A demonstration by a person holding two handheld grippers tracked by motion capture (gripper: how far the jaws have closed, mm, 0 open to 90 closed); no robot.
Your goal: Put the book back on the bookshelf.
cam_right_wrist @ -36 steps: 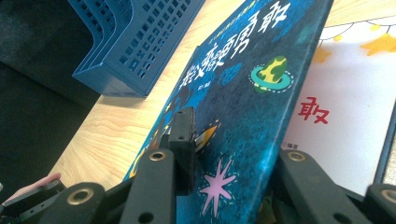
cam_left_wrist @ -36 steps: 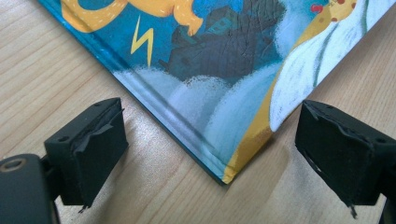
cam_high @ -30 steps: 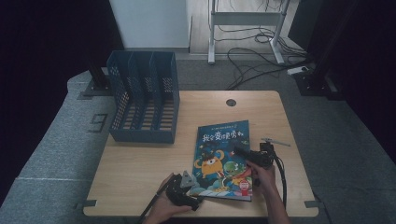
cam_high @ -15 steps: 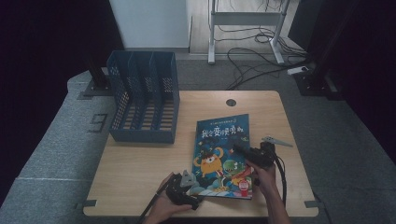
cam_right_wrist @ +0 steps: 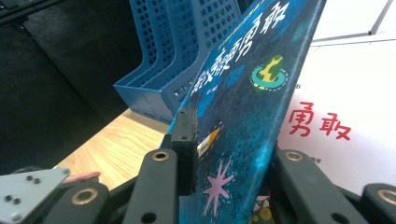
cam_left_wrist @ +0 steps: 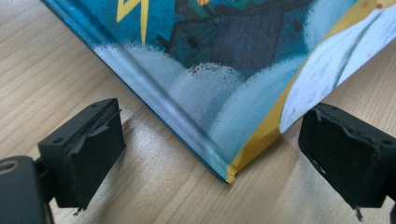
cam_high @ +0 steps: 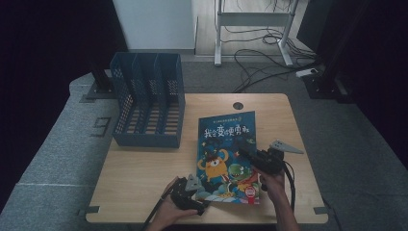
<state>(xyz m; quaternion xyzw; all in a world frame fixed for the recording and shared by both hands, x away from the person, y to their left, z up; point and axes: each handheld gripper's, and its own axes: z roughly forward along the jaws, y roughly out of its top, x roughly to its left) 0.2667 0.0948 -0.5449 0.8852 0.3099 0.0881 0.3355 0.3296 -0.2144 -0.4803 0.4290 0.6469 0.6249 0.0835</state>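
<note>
A blue picture book [cam_high: 225, 151] lies on the wooden table [cam_high: 139, 168], right of centre. My right gripper [cam_high: 246, 155] is shut on the right edge of its front cover [cam_right_wrist: 252, 116] and holds it tilted up off a white first page [cam_right_wrist: 336, 93] with red characters. My left gripper [cam_high: 203, 203] rests at the book's near left corner. In the left gripper view the book's corner [cam_left_wrist: 224, 70] lies flat between the open jaws of the left gripper [cam_left_wrist: 219, 140], touching neither pad. In the right gripper view one black finger [cam_right_wrist: 187, 140] presses on the cover's face.
A blue mesh file holder [cam_high: 146, 106] with three slots stands at the table's back left, also seen behind the cover as the file holder [cam_right_wrist: 182, 51]. A round cable hole [cam_high: 237, 105] sits near the far edge. Grey floor mats and cables surround the table.
My right gripper has risen slightly with the cover's edge in it, tilting the cover further up. The left gripper has stayed at the near corner.
</note>
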